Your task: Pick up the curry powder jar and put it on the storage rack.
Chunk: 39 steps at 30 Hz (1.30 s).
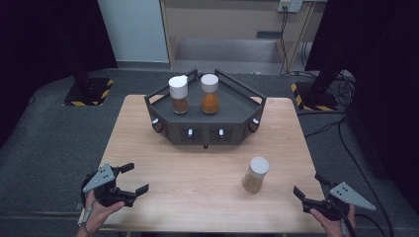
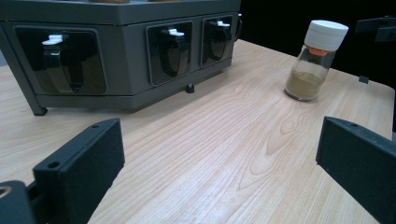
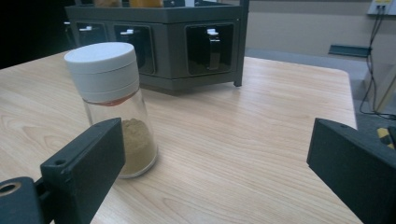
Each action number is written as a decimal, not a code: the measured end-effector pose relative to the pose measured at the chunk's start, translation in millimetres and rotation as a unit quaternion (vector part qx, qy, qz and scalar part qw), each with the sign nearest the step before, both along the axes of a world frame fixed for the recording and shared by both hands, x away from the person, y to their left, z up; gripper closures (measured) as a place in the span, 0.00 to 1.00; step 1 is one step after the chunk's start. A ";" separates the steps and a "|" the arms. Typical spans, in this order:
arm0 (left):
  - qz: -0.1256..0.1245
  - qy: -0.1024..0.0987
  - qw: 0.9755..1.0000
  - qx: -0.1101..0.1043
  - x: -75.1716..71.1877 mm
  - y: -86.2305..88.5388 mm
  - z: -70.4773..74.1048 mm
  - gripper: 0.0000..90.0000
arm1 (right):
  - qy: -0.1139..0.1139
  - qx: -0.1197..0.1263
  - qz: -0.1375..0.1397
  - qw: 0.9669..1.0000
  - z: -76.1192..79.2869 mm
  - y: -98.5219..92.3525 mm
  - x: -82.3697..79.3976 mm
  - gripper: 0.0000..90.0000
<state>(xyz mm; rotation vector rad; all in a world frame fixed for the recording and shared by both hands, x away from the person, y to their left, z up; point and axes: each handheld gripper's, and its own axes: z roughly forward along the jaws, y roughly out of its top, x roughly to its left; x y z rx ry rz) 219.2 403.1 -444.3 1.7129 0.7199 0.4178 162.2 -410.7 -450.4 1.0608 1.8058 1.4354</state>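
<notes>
Both claws gape wide, empty: left gripper [image 1: 127, 180] at the bench's near-left corner, right gripper [image 1: 310, 190] near-right. Glass jar of tan powder, white cap [image 1: 255, 174], stands upright just beyond. Farther back, dark grey rack [image 1: 207, 132] holds two jars, probably spices.

No readable text, label or number anywhere.

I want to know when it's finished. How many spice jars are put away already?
Two white-capped glass spice jars already stand on the dark grey rack. The third jar with pale powder stands alone on the wooden table. Both hand-held grippers are open, holding nothing; the right one is nearest it.
</notes>
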 end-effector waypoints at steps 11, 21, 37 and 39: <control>-0.002 0.000 1.000 0.003 1.2 -1.0 0.4 0.00 | 0.005 -0.004 0.041 0.999 -3.6 -4.0 12.6 0.05; -0.007 -0.002 1.000 0.010 2.6 -3.2 1.5 0.00 | 0.005 -0.004 0.061 0.998 -5.0 -2.6 15.7 0.05; -0.011 -0.004 1.000 0.013 2.7 -4.4 1.9 0.00 | 0.003 0.007 0.061 0.998 -8.0 -3.1 10.1 0.05; -0.012 -0.003 1.000 0.014 2.9 -4.8 1.9 0.00 | 0.003 0.008 0.059 0.998 -8.3 -3.2 9.8 0.05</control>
